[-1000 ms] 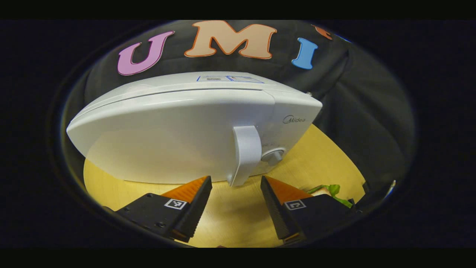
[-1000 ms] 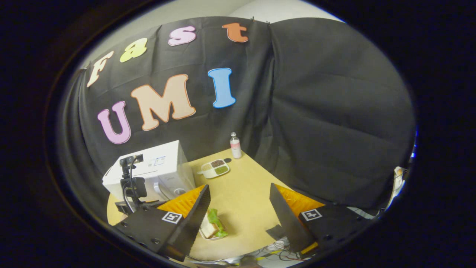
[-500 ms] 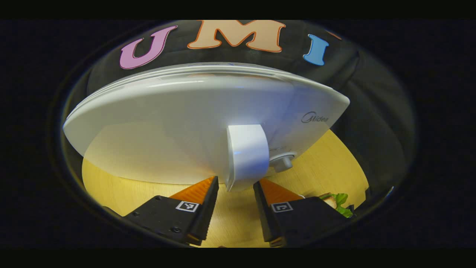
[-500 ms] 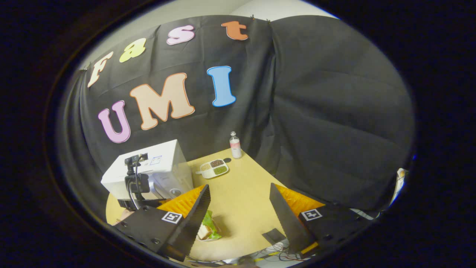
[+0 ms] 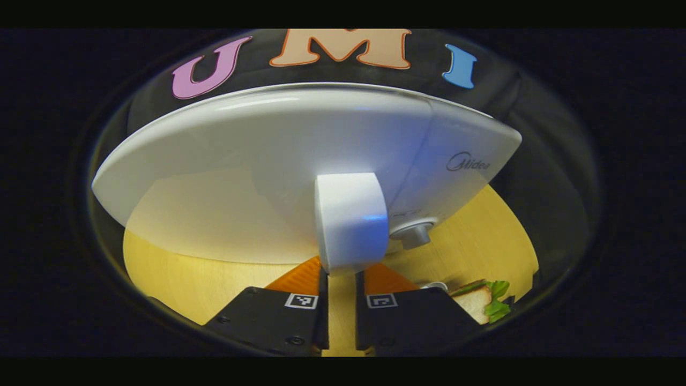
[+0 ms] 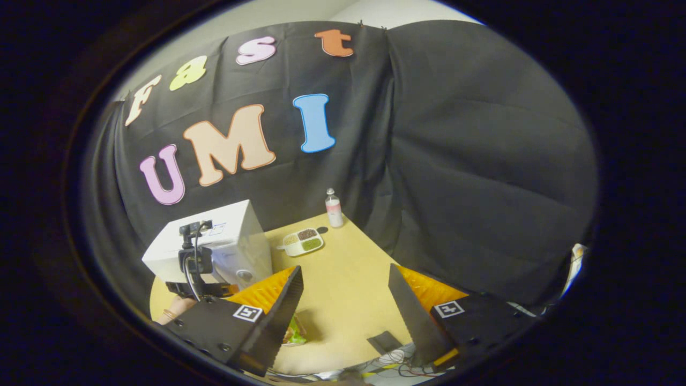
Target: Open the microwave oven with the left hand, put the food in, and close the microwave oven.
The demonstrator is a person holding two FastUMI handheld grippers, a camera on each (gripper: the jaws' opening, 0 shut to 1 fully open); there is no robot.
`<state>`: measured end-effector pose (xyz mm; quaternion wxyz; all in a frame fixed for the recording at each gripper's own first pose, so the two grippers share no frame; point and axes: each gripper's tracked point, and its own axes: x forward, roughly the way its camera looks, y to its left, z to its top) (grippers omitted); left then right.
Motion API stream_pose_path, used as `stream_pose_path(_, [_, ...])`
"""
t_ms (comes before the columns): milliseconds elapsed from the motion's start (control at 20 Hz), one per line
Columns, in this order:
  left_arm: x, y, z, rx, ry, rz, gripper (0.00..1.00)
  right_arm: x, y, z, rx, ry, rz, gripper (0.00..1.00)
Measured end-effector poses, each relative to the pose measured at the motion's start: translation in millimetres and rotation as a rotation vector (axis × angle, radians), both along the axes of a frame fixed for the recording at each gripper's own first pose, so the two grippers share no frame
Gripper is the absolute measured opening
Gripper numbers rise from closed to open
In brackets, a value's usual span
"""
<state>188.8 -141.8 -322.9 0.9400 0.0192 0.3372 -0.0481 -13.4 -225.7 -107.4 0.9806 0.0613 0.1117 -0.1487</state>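
The white microwave (image 5: 268,161) fills the left gripper view, its door flush with the body. My left gripper (image 5: 343,268) is shut on the lower end of the door handle (image 5: 351,220), one finger pressing each side, the tips hidden behind it. A sandwich with lettuce (image 5: 477,300) lies on the table to the right. In the right gripper view my right gripper (image 6: 345,279) hangs open above the table with nothing between its fingers. The sandwich (image 6: 293,333) peeks out from behind one of its fingers. The microwave (image 6: 236,236) stands at the left.
The microwave's round knob (image 5: 412,234) sits just right of the handle. A divided dish (image 6: 303,241) and a small bottle (image 6: 334,202) stand at the far side of the wooden table (image 6: 348,241). A hand (image 6: 174,311) holds the left gripper's body. Cables lie past the near edge.
My left gripper has moved up to the handle and shut on its lower end. The right gripper stays open and has drifted slightly, hiding more of the sandwich.
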Motion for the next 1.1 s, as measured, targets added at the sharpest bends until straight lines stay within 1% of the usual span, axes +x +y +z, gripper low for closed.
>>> stream_pose_path(50, [-0.4, -0.5, 0.7, 0.003, -0.002, -0.018, 0.18, -2.3, -2.4, -0.2, 0.002, 0.0, -0.003, 1.0])
stream_pose_path(100, [-1.3, -0.6, 0.2, 0.011, 0.001, -0.033, 0.17, -3.3, -4.7, -2.5, 0.006, 0.002, -0.003, 1.0])
stream_pose_path(200, [-1.1, -0.6, 0.3, 0.012, -0.001, -0.028, 0.16, -5.3, -6.2, -6.5, 0.017, 0.009, 0.002, 0.99])
stream_pose_path(250, [-1.0, 0.1, 0.2, 0.007, -0.007, -0.016, 0.14, -6.4, -6.8, -7.5, 0.021, 0.01, 0.006, 0.92])
stream_pose_path(300, [-0.7, 0.0, 0.6, -0.001, -0.014, -0.004, 0.13, -7.5, -7.0, -8.5, 0.022, 0.009, 0.01, 0.99])
stream_pose_path(350, [-1.0, -0.4, 0.9, -0.002, -0.017, -0.001, 0.11, -8.5, -7.5, -8.7, 0.022, 0.009, 0.014, 0.92])
stream_pose_path(550, [-1.3, -0.2, 1.3, 0.003, -0.041, -0.012, 0.05, -15.5, -8.3, -15.2, 0.03, 0.013, 0.04, 0.92])
stream_pose_path(650, [-1.3, 0.3, 2.1, -0.008, -0.058, 0.009, 0.04, -18.0, -9.4, -19.1, 0.028, 0.02, 0.053, 0.92])
stream_pose_path(700, [-1.8, 0.3, 2.2, -0.014, -0.063, 0.014, 0.02, -21.0, -9.6, -21.5, 0.029, 0.025, 0.059, 0.92])
stream_pose_path(850, [-2.0, 0.5, 3.8, -0.026, -0.094, 0.019, 0.02, -26.4, -10.8, -28.6, 0.021, 0.041, 0.082, 0.92])
stream_pose_path(900, [-2.3, 0.4, 4.0, -0.023, -0.107, 0.018, 0.02, -27.8, -12.2, -33.0, 0.015, 0.05, 0.086, 0.99])
stream_pose_path(1000, [-3.3, 0.4, 4.0, -0.019, -0.117, 0.014, 0.01, -30.9, -13.0, -34.1, 0.006, 0.058, 0.086, 0.99])
stream_pose_path(1100, [-6.9, 0.5, 3.7, -0.021, -0.118, 0.011, 0.02, -31.5, -9.5, -28.1, 0.006, 0.038, 0.09, 0.99])
